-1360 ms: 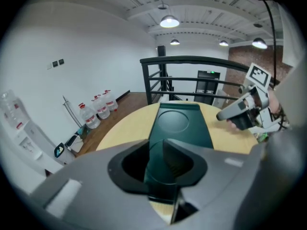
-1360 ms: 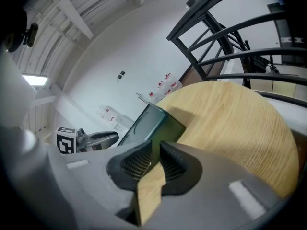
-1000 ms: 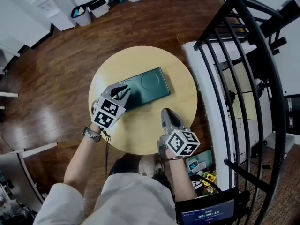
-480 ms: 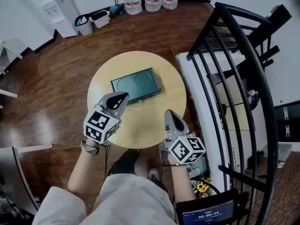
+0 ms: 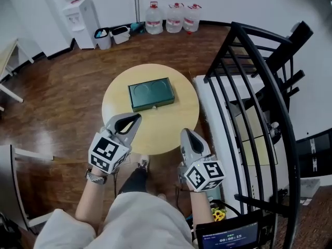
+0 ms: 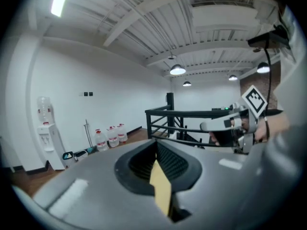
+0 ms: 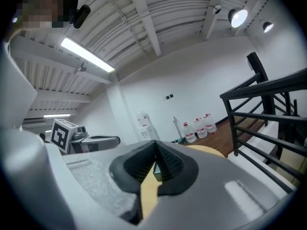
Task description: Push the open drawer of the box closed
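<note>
On the round counter point(image 5: 161, 131) the green box point(image 5: 151, 93) sits toward the far edge, its drawer point(image 5: 153, 106) apparently flush, so the push looks done, and the left tool point(image 5: 136, 119) and right tool point(image 5: 185, 134) hang at the near edge, both closed on nothing.

A round table point(image 5: 174, 121) stands just ahead of the left gripper point(image 5: 136, 119) and the right gripper point(image 5: 185, 134). Well beyond it, three water bottles point(image 5: 174, 18) line the wall, with two bins point(image 5: 104, 39) and a dispenser point(image 5: 82, 13) further left. A black railing point(image 5: 249, 87) rises right of the right gripper. Wood floor point(image 5: 57, 102) spreads left of the left gripper.
</note>
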Tool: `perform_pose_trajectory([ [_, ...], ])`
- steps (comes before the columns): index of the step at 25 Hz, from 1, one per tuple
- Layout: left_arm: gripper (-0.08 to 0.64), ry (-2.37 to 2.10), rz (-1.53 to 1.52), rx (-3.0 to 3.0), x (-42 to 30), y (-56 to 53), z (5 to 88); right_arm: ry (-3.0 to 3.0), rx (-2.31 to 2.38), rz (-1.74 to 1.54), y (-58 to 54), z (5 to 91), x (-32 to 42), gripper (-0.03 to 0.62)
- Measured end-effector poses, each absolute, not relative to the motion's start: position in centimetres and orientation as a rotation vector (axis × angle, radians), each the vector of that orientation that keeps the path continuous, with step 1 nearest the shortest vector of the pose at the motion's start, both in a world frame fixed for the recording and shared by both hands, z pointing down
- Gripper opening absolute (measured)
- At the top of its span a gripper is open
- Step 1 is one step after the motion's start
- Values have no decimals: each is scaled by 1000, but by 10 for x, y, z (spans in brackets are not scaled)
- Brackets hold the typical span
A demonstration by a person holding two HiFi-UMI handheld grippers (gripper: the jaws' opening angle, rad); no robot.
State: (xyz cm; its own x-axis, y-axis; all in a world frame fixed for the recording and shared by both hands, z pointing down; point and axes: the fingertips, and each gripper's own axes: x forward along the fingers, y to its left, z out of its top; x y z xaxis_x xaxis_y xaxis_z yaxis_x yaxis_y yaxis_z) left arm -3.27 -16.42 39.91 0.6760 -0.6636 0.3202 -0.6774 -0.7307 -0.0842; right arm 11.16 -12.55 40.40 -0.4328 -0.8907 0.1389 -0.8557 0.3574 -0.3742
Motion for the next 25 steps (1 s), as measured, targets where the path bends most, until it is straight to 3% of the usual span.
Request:
perform_pose_trajectory([
  [10, 8, -1318, 342, 2829, -39, -63, 371, 2723, -1590, -274, -38, 357, 114, 3],
  [25, 8, -1358, 274, 2863, -21, 9, 349, 2718, -1603, -115, 23, 322, 128, 3],
])
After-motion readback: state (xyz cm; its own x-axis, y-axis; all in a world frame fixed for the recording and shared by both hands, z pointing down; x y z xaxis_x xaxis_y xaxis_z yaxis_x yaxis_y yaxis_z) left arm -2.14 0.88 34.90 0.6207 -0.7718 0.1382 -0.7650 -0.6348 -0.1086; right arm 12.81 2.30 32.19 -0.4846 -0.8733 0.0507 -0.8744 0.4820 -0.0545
